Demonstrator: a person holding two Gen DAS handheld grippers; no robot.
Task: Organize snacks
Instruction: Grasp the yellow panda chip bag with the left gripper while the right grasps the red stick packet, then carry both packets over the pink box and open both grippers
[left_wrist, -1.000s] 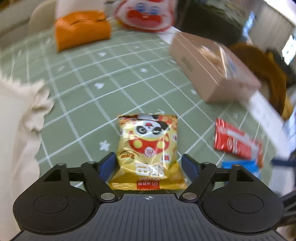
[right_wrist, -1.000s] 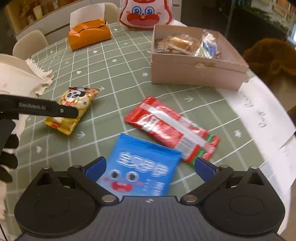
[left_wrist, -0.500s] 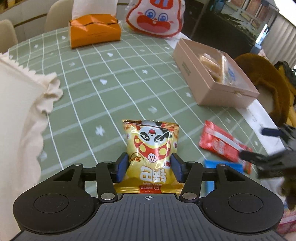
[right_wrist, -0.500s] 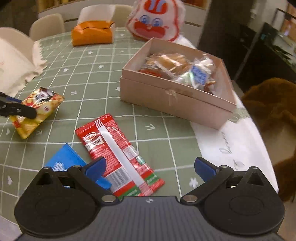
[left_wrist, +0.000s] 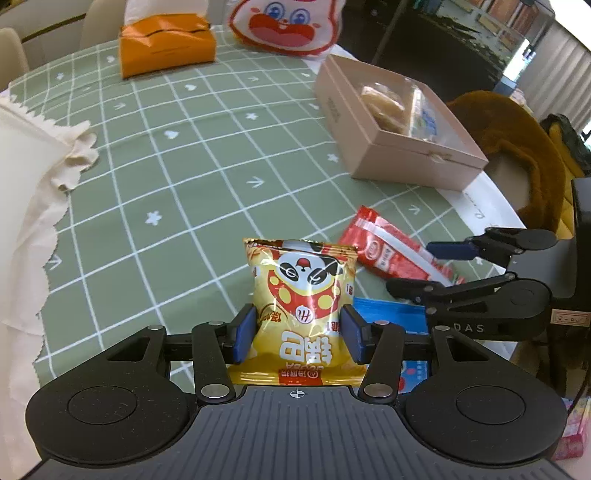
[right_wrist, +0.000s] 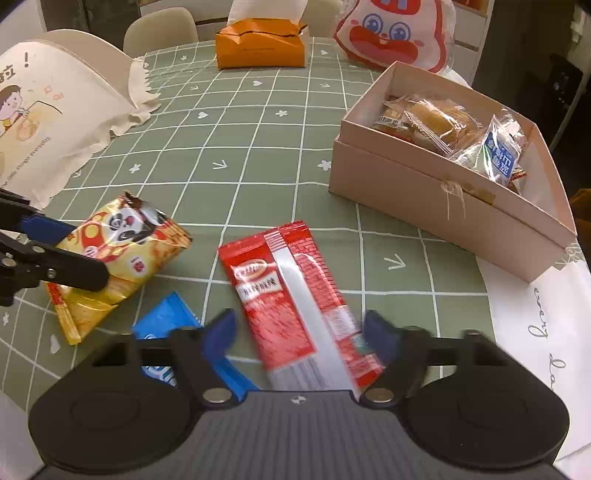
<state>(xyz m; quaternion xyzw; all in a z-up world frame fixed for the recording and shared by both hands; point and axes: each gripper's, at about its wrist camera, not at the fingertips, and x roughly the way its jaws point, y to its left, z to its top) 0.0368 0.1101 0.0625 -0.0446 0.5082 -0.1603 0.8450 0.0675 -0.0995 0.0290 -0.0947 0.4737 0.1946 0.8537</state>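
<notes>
My left gripper (left_wrist: 298, 339) is shut on the yellow panda snack bag (left_wrist: 301, 302) and holds it tilted up off the green tablecloth; the bag also shows in the right wrist view (right_wrist: 122, 254). My right gripper (right_wrist: 301, 332) straddles the near end of the red snack packet (right_wrist: 295, 299), its jaws partly closed and blurred. The red packet also shows in the left wrist view (left_wrist: 391, 247). A blue packet (right_wrist: 173, 325) lies on the cloth by my right gripper's left finger. The pink box (right_wrist: 450, 199) holds several wrapped snacks.
An orange tissue pack (right_wrist: 260, 46) and a cartoon-face bag (right_wrist: 391, 33) sit at the table's far side. A cream paper bag (right_wrist: 51, 114) lies at the left. White paper (right_wrist: 535, 332) covers the right table edge. A brown furry chair (left_wrist: 517, 155) stands beyond the table.
My left gripper closed on the yellow bag and lifted it. My right gripper moved from the blue packet to the red packet, and its jaws have narrowed around it.
</notes>
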